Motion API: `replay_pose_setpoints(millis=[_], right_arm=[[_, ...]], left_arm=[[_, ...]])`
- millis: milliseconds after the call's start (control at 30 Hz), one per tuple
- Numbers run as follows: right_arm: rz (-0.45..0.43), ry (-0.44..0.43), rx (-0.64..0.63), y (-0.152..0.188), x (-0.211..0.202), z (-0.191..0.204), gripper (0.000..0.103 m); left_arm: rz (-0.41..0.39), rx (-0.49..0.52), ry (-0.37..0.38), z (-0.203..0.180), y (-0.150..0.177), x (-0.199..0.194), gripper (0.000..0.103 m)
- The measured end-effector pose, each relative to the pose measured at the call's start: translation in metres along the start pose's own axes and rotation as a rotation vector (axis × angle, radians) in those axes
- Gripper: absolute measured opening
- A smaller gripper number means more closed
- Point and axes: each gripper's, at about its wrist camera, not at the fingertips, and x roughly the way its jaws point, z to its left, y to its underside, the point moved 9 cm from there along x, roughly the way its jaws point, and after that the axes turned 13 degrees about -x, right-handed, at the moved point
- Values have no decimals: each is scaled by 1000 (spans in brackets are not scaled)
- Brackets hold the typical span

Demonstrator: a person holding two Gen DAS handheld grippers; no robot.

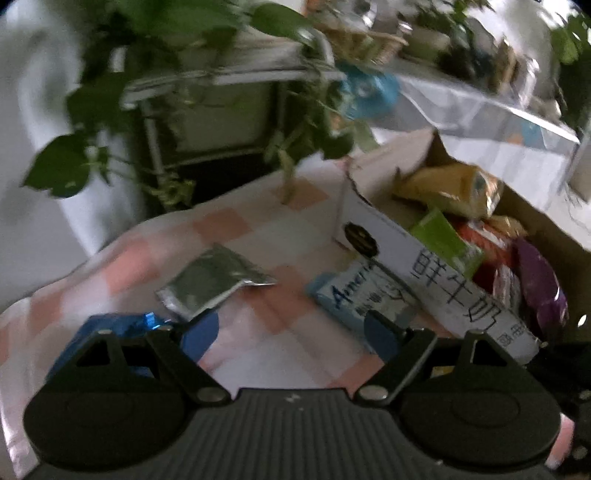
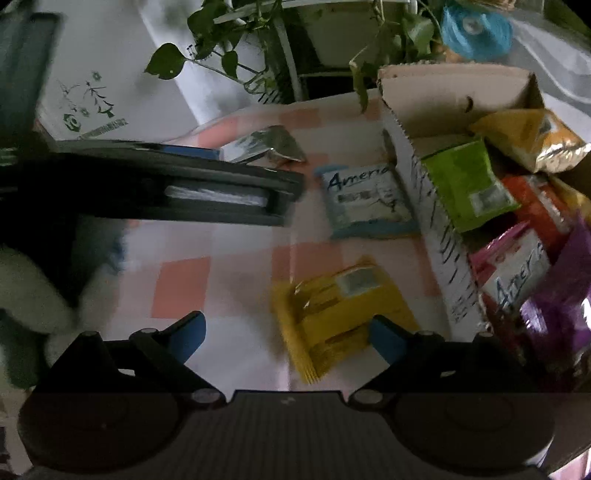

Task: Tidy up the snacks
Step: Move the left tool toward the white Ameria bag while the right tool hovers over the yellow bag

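My left gripper (image 1: 291, 332) is open over the pink-checked tablecloth (image 1: 258, 236), with nothing between its fingers. A silver packet (image 1: 212, 286) lies just ahead of it. A light-blue packet (image 1: 354, 299) rests against the cardboard box (image 1: 424, 266), and a shiny blue packet (image 1: 110, 325) sits by the left finger. My right gripper (image 2: 290, 334) is open above a yellow packet (image 2: 340, 314), which lies flat beside its right fingertip without being pressed. The box (image 2: 436, 221) holds green (image 2: 469, 184), orange-yellow (image 2: 532, 140), pink-white (image 2: 513, 266) and purple (image 2: 554, 314) snack bags. In the right wrist view the left gripper (image 2: 184, 188) reaches in from the left.
Leafy potted plants (image 1: 110, 110) and a metal rack (image 1: 221, 77) stand beyond the table's far edge. A turquoise ball (image 2: 476, 29) sits behind the box. A white bag with green print (image 2: 92, 103) stands at far left. A fluffy white sleeve (image 2: 22, 288) is at the left.
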Motion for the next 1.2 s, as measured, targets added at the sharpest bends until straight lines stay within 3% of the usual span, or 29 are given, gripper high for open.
replay_pose_setpoints(millis=[133,400,500,600,867,1200], right_arm=[[-25,32,-47,-1,-10,2,98],[-59,50,-10,-7,-23,-8,99],[-52,49,25,-5,-21,-12,99],[-62,64,40,-7,-22,-17,99],[-55,12,-43,-5,-18,5,101],[-34,64,-107,6,-12,6,101]], left_arm=[[17,28,34,-12,-6,14,85],[62,46,87,-30,-15,52,86],[88,42,34,-27,-10,70,91],[102,-24,33,-20,-9,72,92],[110,-33,-65,12,4,47,94],[185,-55,-153,51,45,14,96]])
